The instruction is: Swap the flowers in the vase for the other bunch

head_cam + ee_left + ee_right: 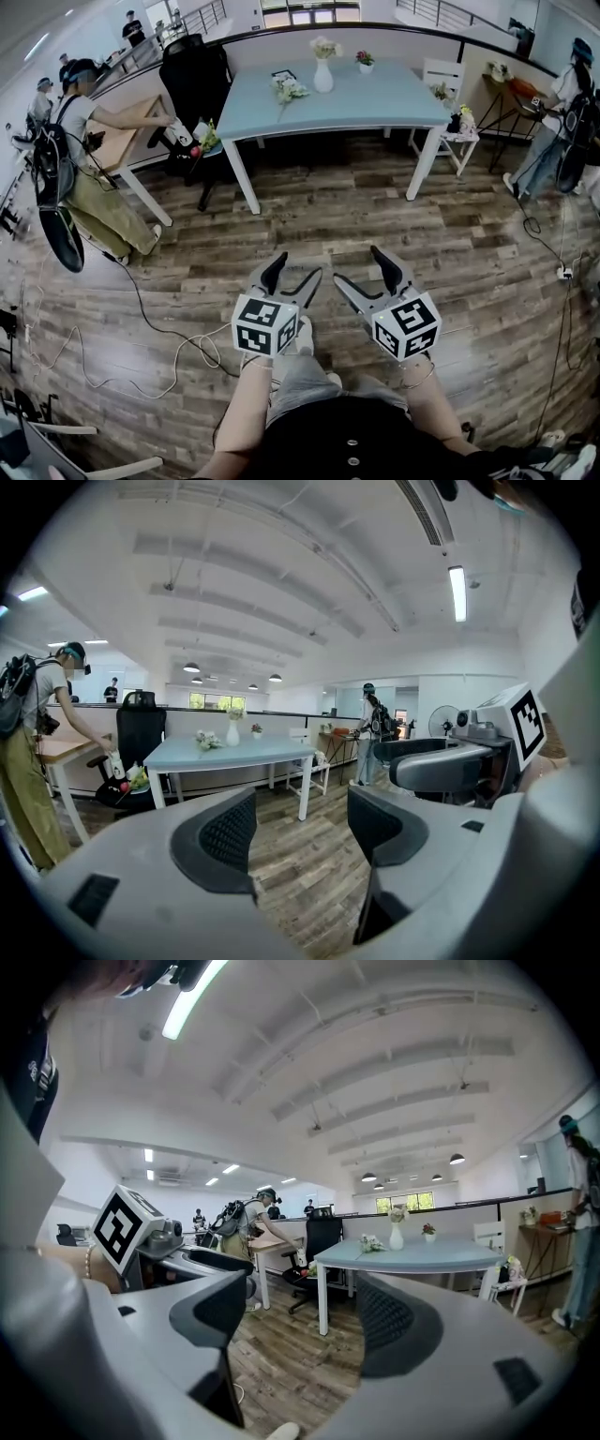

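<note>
A white vase [322,70] holding pale flowers stands at the far middle of a light blue table [375,105]. A loose bunch of white flowers [288,89] lies on the table to the vase's left. In the left gripper view the vase [232,731] and the bunch [207,742] are small and far off; the right gripper view shows the vase [397,1234] and the bunch [368,1242] the same way. My left gripper [294,274] and right gripper [360,270] hang side by side over the wooden floor, well short of the table. Both are open and empty.
A small pot of pink flowers [365,62] sits right of the vase. A black office chair [195,80] and a person bent over a wooden desk [84,169] are at the left. A white chair [455,131] and another person [562,122] are at the right. Cables [159,328] trail over the floor.
</note>
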### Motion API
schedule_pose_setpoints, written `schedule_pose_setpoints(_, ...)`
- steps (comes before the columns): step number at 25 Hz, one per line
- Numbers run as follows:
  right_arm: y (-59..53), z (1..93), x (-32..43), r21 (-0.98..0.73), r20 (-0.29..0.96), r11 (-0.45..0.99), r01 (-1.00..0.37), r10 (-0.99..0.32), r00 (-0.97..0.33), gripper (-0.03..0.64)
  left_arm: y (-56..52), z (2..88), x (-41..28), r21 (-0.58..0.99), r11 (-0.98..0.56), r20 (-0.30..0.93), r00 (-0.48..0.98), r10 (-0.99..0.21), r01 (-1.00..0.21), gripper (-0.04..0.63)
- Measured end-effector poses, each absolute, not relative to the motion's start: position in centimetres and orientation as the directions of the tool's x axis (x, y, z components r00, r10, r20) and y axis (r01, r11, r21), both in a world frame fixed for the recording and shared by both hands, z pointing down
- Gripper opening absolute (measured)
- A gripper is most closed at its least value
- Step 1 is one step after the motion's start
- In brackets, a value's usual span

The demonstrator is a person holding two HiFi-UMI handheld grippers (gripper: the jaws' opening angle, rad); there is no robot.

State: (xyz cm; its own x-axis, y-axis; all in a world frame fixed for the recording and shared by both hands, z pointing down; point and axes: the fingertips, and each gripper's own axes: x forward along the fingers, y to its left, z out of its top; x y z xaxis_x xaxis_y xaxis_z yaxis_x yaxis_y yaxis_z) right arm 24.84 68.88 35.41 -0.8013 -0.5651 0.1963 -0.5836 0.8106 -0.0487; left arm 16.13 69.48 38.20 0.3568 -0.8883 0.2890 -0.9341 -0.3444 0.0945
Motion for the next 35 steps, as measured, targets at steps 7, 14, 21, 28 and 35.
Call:
schedule_pose_setpoints(7,65.3,36.7,22.8,-0.08,0.23,0.816,-0.572,-0.544,-0.807,0.353,65.1,38.4,14.2,0.101,-0.347,0.284,0.361,-0.888,-0.932,0.281)
schedule_pose_setpoints(14,57.8,35.6,19.5,-0.053,0.223,0.778,-0.626,-0.602,-0.767,0.348,58.3,38.5,10.8,0.111,-0.384,0.289,0.399,-0.87,-0.917,0.281)
schedule_pose_setpoints(21,50.0,33.9,14.8,-0.029,0.2,0.75,-0.661,-0.643,-0.739,0.353,50.3,37.9,6.0,0.099,-0.407,0.285,0.418,-0.863,-0.908,0.281)
schedule_pose_setpoints(28,43.9,33.2,11.8,-0.042,0.17,0.713,-0.7,-0.686,-0.708,0.359,44.4,37.0,2.6,0.088,-0.458,0.259,0.464,-0.847,-0.885,0.281)
schedule_pose_setpoints(35,41.5,34.2,9.9,-0.08,0.172,0.72,-0.689,-0.671,-0.722,0.359,42.0,38.4,0.1,0.119,-0.459,0.26,0.473,-0.842,-0.881,0.281)
